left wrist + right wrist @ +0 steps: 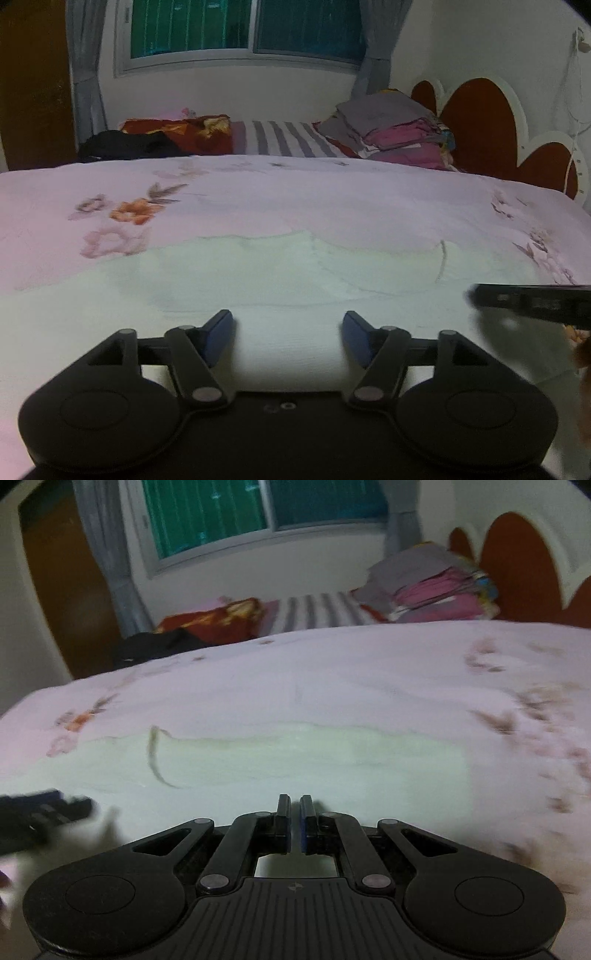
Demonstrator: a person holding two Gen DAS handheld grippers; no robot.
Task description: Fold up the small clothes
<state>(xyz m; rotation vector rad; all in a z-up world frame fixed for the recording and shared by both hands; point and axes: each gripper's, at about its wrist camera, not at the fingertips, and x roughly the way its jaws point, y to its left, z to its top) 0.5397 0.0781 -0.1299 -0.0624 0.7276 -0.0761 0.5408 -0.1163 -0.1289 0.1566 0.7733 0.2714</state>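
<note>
Pale garment spread flat on my floral bedspread, my left gripper wide apart over it, holding nothing, my right gripper closed, empty.

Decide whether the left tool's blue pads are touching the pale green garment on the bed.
Cannot tell. In the left wrist view the open left tool sits over the pale green garment, but no contact or gap shows plainly.

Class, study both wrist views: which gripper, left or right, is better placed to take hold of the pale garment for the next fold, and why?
Probably the left gripper: its jaws stand open over the pale garment, nothing between them, ready to close on the cloth. The right gripper is shut and empty, so it must open first.
</note>
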